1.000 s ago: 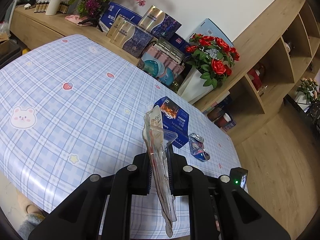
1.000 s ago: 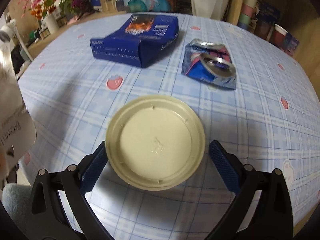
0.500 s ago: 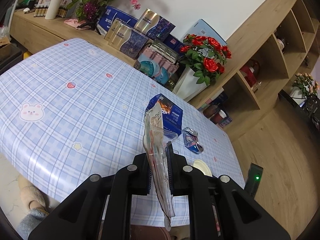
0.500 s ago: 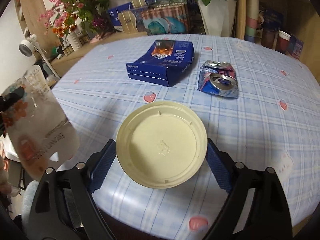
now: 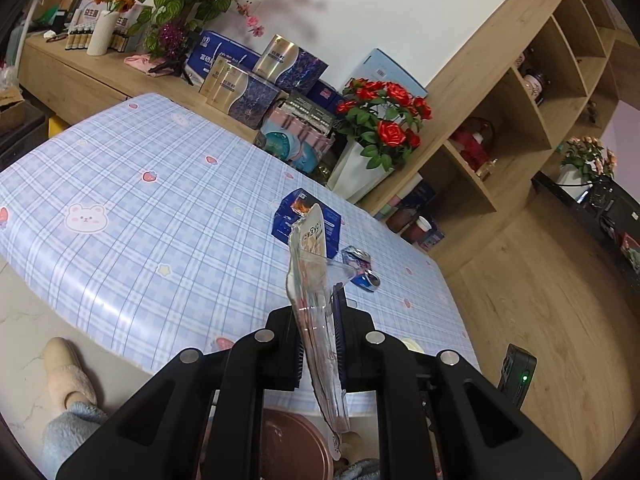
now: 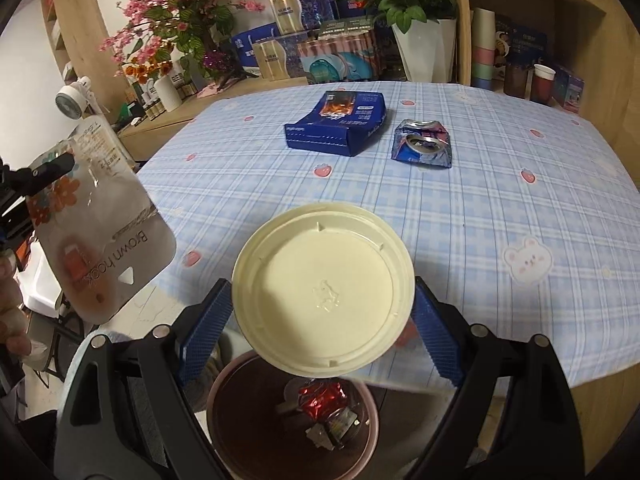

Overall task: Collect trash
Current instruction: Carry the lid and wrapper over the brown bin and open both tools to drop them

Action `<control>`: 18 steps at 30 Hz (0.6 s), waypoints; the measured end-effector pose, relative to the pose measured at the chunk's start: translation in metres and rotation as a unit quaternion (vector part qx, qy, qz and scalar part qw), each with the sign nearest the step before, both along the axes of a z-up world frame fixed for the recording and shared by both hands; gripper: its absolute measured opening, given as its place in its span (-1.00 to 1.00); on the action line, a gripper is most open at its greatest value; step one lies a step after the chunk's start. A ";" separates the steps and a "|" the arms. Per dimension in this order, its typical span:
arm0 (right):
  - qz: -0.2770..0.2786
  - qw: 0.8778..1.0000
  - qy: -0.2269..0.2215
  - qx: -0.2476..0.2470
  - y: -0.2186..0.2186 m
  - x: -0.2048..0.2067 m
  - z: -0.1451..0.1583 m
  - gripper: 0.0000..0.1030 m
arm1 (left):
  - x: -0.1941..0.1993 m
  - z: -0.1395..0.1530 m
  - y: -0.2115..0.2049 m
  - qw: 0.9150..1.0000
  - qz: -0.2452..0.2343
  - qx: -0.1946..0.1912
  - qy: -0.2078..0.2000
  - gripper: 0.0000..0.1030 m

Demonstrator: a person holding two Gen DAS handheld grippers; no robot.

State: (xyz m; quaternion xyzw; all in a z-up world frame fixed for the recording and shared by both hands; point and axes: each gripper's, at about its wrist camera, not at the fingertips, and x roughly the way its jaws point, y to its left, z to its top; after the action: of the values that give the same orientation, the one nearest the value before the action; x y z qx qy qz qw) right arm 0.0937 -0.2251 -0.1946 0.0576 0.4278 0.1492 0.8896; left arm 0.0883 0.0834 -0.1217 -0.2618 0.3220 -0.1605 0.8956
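The table (image 6: pixel 500 184) wears a blue checked cloth printed with strawberries and bears. Beyond its far edge a wooden sideboard carries gift boxes (image 5: pixel 256 92), pink blossom sprays (image 6: pixel 176 12) and a white pot of red roses (image 5: pixel 380 120); open wooden shelving (image 5: pixel 520 112) climbs the wall to the right, and the floor there is wood.

On the cloth, toward the far side, lie a flattened blue carton (image 6: pixel 340 124) and, just right of it, a crushed can (image 6: pixel 424 144), the two apart. Below the near table edge stands a round pink-rimmed bin (image 6: pixel 292 420) with red foil scraps inside.

My left tongs (image 5: pixel 318 344) are pressed together on a clear plastic pouch (image 5: pixel 312 280), which stands up between the pads and hangs below them. My right tongs (image 6: pixel 320 320) stay wide, the pads pressing the rim of a cream plastic lid (image 6: pixel 324 292) on either side; the lid hangs above the bin's mouth, clear of the cloth.

A second ago the lid lay flat on the cloth with my right pads standing off its edge; now it is gripped, lifted and drawn back past the table's near edge. The pouch has also come back and up, so more of the room shows, and the bin has come into view under both tongs.
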 end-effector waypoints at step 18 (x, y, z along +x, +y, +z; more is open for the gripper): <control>0.039 0.999 0.011 -0.006 0.029 -0.075 -0.002 0.69 | -0.063 0.005 -0.002 1.000 -0.014 0.007 -0.003 -0.76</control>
State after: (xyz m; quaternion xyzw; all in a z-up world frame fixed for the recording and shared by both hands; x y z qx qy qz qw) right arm 0.0182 -0.1965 -0.1964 0.0373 0.4404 0.1808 0.8786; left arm 0.0256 0.0814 -0.1167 -0.2501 0.3237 -0.1715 0.8963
